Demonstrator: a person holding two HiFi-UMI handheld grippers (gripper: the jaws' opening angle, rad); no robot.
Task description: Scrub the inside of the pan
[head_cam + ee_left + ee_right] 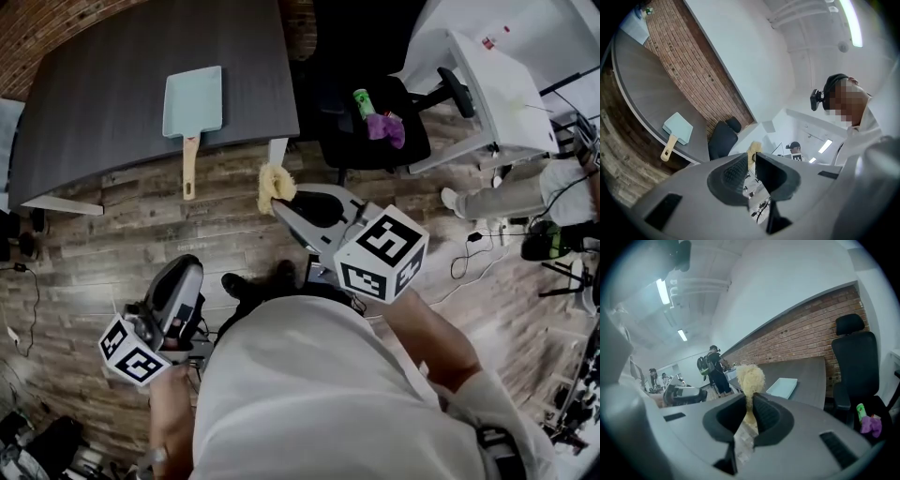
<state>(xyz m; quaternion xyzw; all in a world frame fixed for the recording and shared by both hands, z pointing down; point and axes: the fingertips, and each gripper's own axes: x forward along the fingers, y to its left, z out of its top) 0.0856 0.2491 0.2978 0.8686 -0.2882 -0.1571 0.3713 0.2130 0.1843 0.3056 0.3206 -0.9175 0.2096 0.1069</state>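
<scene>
The pan (192, 101) is pale blue and square with a wooden handle; it lies on the dark grey table (112, 66), its handle over the front edge. It also shows in the left gripper view as the pan (678, 127) and in the right gripper view as the pan (783, 386). My right gripper (286, 199) is shut on a yellow fluffy scrubber (273, 186), held in the air short of the table's right corner. The scrubber (750, 378) sticks up from my right gripper (750, 408). My left gripper (186, 270) hangs low at the left, apart from the pan. Its jaws (751, 164) are shut on nothing.
A black office chair (412, 141) stands right of the table, with a green bottle (363, 101) and a purple cloth (387, 127) on its seat. A white desk (506, 89) and a seated person's legs (502, 195) are at the far right. Wood-plank floor (122, 234) lies below.
</scene>
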